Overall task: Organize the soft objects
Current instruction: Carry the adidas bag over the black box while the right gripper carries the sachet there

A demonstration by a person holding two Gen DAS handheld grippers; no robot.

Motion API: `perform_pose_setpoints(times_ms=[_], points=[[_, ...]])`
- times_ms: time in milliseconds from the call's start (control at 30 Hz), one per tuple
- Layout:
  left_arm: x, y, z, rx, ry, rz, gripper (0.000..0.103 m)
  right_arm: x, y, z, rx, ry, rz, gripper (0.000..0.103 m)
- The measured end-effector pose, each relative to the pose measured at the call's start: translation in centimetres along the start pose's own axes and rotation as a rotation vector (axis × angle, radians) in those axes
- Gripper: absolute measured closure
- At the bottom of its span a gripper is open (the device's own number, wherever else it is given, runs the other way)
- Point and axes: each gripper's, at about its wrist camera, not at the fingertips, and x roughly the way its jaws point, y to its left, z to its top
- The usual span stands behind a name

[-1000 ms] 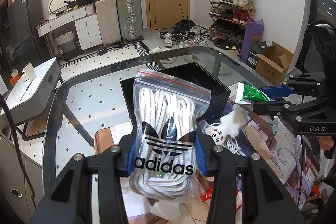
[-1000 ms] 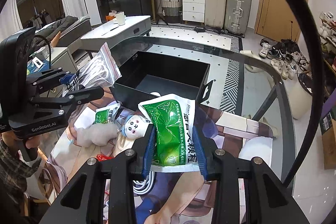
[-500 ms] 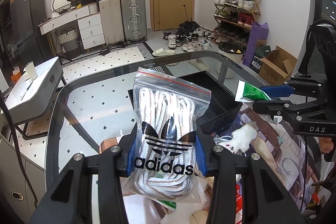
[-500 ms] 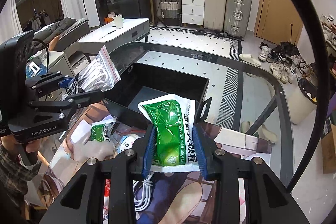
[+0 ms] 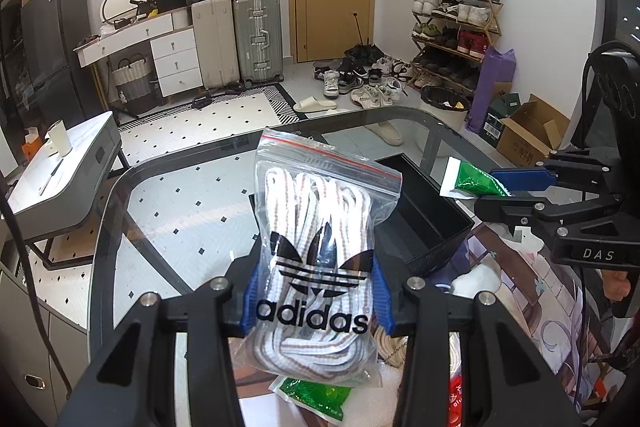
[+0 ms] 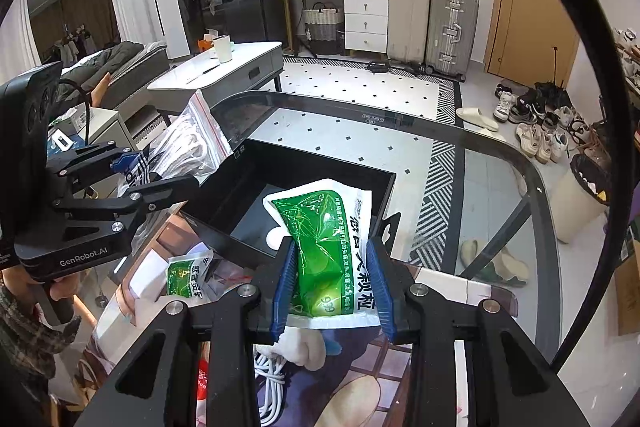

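Two claws each squeeze a bag. The left gripper (image 5: 316,301) pinches the bag of shoelaces (image 5: 320,259) between its pads. The right gripper (image 6: 330,289) clamps the green packet (image 6: 324,251), held up just before the black box (image 6: 248,195) on the glass table (image 6: 500,163).

both grippers (image 5: 316,301) (image 6: 331,297) were black with blue finger pads (image 6: 283,287), silver screws, white "das" and "genrobot.ai" lettering.

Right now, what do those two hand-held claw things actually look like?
Both are black angular frames with silver screws and two fingers lined with ribbed blue pads. The left gripper carries white GenRobot.AI lettering, and a black cable loops over its boxy rear. The right gripper is marked DAS. A dark plaid sleeve shows beneath the left one.
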Motion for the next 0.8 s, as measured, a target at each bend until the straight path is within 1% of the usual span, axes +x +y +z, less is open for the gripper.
perform_pose_setpoints(times_ms=[333,800], points=[[1.0,0.6,0.7,-0.002,0.009,-0.002,0.060,1.2,-0.5,1.5,0.007,-0.002,0.007,0.067],[3.3,1.1,1.6,-0.004,0.026,0.002,0.060,4.0,-0.8,3.9,-0.004,0.010,0.022,0.067]])
